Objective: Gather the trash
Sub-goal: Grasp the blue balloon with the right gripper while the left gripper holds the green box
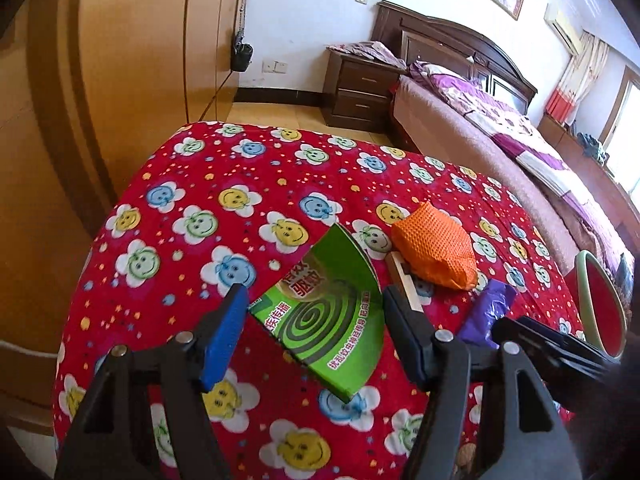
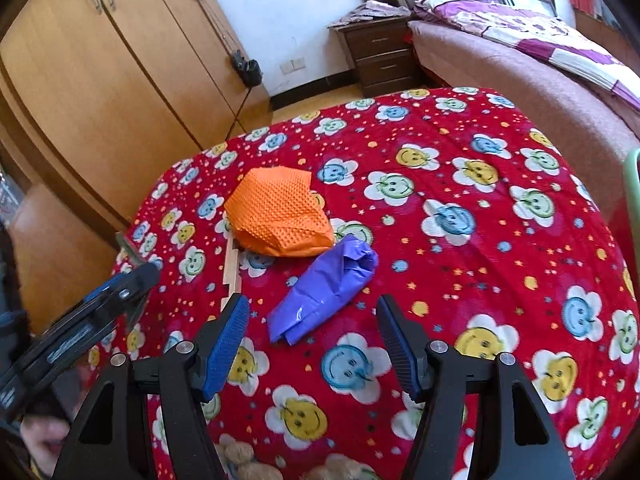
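fingers (image 1: 224, 340) of left gripper (image 1: 312, 300) clamp green box (image 1: 320, 320), while right gripper (image 2: 312, 304) fingers stand apart near purple bag (image 2: 324, 288).

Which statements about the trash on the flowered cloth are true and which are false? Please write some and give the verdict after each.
1. The left claw holds the green mosquito-coil box. True.
2. The right claw is closed on the purple bag. False: the claw is open, and the bag lies untouched on the cloth just ahead of its tips.
3. The orange bag covers one end of a pale wooden stick. True.
4. The cloth is plain blue. False: it is red, with smiling flowers.
5. The orange bag lies on top of the purple bag. False: they lie side by side.
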`<state>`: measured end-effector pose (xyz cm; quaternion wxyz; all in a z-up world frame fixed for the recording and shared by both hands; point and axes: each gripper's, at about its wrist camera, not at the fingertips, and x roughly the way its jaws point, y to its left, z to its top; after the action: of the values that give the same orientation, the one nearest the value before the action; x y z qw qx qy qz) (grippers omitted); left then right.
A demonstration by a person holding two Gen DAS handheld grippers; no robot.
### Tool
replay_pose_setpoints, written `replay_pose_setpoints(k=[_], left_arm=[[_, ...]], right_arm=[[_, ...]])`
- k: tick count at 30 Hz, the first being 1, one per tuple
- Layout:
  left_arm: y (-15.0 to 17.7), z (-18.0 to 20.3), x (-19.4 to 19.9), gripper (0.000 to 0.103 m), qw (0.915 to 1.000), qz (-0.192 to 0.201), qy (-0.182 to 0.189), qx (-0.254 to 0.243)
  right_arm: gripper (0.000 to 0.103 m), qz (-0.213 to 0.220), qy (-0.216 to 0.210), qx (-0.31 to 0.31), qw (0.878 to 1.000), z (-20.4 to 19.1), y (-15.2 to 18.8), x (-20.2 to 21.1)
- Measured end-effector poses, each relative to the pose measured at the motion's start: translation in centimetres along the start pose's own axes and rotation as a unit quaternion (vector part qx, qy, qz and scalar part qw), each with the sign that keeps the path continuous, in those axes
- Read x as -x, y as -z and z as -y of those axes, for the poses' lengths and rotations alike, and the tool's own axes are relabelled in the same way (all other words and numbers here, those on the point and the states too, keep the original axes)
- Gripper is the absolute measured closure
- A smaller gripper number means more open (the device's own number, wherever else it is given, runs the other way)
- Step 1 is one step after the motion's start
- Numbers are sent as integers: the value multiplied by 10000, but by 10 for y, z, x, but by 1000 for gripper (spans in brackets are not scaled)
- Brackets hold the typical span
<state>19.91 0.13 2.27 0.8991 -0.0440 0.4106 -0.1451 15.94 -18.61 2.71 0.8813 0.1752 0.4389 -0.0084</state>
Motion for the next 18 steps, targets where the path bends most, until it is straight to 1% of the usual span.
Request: replay_pose_setpoints(k=[5, 7, 9, 10, 12, 18], left_arm=[[8, -2, 8, 35, 9999, 26, 110, 121], [11, -1, 11, 35, 9998, 53, 127, 127], [15, 0, 14, 35, 9998, 82, 149, 131], [16, 0, 15, 35, 9997, 90, 166, 140], [19, 1, 17, 35, 9996, 87, 220, 180], [28, 9, 21, 35, 9993, 59, 299, 199]], right_arm=[[37, -64, 159, -62, 9998, 1, 4, -14], [47, 18, 231, -59, 9997, 3, 4, -13], [64, 38, 311, -98, 9995, 8, 4, -12], [68, 38, 318, -134, 9994, 10, 4, -12], [78, 55, 284, -231, 9993, 18, 4, -10], [86, 154, 145, -439, 9988, 31, 10, 1]])
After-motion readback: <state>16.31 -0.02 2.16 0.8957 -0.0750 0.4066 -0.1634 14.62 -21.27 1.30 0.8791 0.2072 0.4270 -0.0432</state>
